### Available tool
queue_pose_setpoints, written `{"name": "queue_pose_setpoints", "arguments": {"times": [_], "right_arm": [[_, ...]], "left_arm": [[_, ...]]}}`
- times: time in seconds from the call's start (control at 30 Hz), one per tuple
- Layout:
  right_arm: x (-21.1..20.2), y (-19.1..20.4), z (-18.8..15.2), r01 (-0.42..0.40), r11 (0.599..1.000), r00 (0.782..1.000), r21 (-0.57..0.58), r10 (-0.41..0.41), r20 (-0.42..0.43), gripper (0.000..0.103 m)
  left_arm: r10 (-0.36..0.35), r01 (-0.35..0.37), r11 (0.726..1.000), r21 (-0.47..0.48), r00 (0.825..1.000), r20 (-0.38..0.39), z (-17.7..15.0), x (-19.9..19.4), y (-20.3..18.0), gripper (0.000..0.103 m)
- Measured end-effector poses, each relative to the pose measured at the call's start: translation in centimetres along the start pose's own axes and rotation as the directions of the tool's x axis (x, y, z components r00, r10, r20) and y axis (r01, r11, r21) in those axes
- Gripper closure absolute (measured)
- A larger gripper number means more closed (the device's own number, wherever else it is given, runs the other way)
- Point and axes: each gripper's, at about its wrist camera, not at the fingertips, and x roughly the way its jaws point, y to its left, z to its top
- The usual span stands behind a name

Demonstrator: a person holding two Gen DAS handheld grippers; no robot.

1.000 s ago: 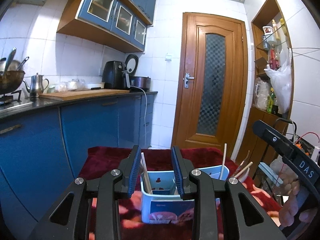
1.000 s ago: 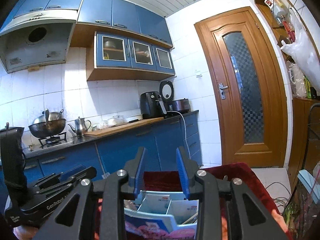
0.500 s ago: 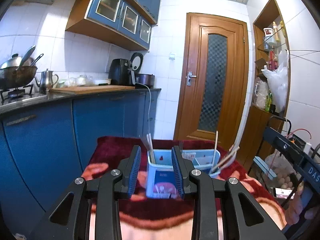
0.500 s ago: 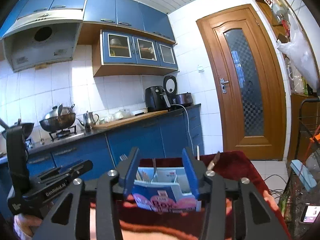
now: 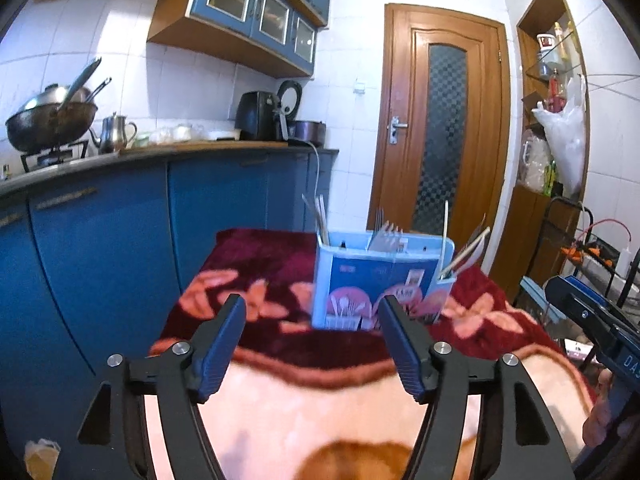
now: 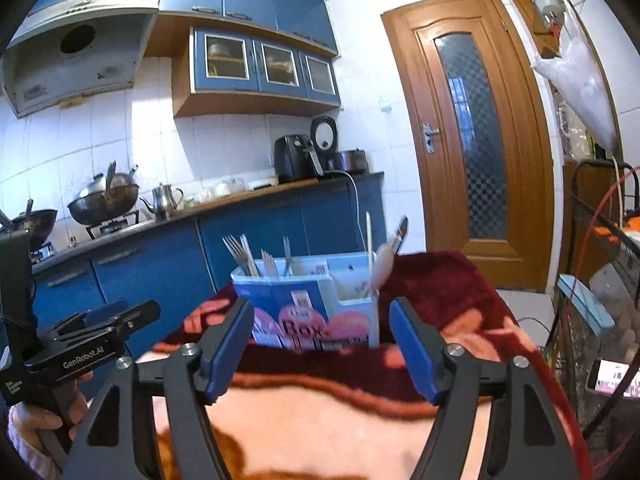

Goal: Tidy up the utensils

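Note:
A light blue utensil box (image 5: 380, 284) (image 6: 308, 304) stands upright on a red and peach flowered blanket (image 5: 256, 300) (image 6: 448, 292). Forks (image 5: 386, 234) (image 6: 236, 252), chopsticks (image 5: 446, 220) (image 6: 369, 240) and a spoon (image 6: 386, 258) stick up out of its compartments. My left gripper (image 5: 312, 316) sits a little short of the box, its jaws opening with nothing between them. My right gripper (image 6: 322, 320) also hangs back from the box, jaws opening and empty. The left gripper's body (image 6: 100, 332), held by a hand, shows at the left of the right wrist view.
Blue kitchen cabinets (image 5: 120, 220) with a dark counter run along the left, bearing a wok (image 5: 52, 120), a kettle (image 5: 114, 134) and an air fryer (image 5: 256, 116). A wooden door (image 5: 444, 140) stands behind. A wire rack (image 6: 600, 280) with clutter flanks the right of the blanket.
Both grippers pulled back and sank lower, so the box now stands farther off and clear of the jaws. Both sets of jaws spread from narrow to wide.

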Motion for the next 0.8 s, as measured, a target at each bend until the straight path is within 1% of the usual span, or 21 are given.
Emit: {"name": "queue_pose_setpoints", "arguments": {"times": [0.03,0.07,0.13,0.37,0.47,0.6,0.8], "right_arm": [[-0.1,-0.1,-0.6,0.005,1.0,1.0,0.001,-0.005,-0.004,0.022],[-0.2,-0.2,-0.9,0.009,1.0,1.0,0.0,-0.009,-0.008,0.02],[-0.2,-0.3,-1.9,0.025,1.0,1.0,-0.008,-0.025,-0.019,0.012],[0.0,-1.1,-4.8,0.063,0.998,0.997,-0.028,-0.064,-0.044,0.011],[0.0,-1.2,-5.4,0.093,0.995,0.995,-0.045,-0.094,-0.03,0.011],[0.1,-1.2,-5.8,0.113,0.992,0.994,-0.055,-0.113,-0.007,0.011],[0.2,-1.2,-6.1,0.125,0.99,0.992,-0.06,-0.125,-0.003,0.011]], "left_arm": [[0.004,-0.004,1.0,0.004,1.0,-0.005,-0.4,0.1,-0.1,0.028],[0.01,-0.01,1.0,0.009,1.0,-0.01,-1.0,0.2,-0.2,0.026],[0.025,-0.025,1.0,0.019,1.0,-0.016,-2.0,0.4,-0.3,0.026],[0.054,-0.053,0.999,0.006,0.998,-0.037,-4.9,1.9,-0.4,0.025],[0.063,-0.063,0.998,0.007,0.997,-0.044,-5.7,2.4,-0.4,0.025],[0.068,-0.068,0.998,0.001,0.997,-0.038,-5.9,2.4,-0.3,0.025],[0.086,-0.086,0.996,0.013,0.996,-0.034,-6.3,2.4,-0.5,0.025]]}}
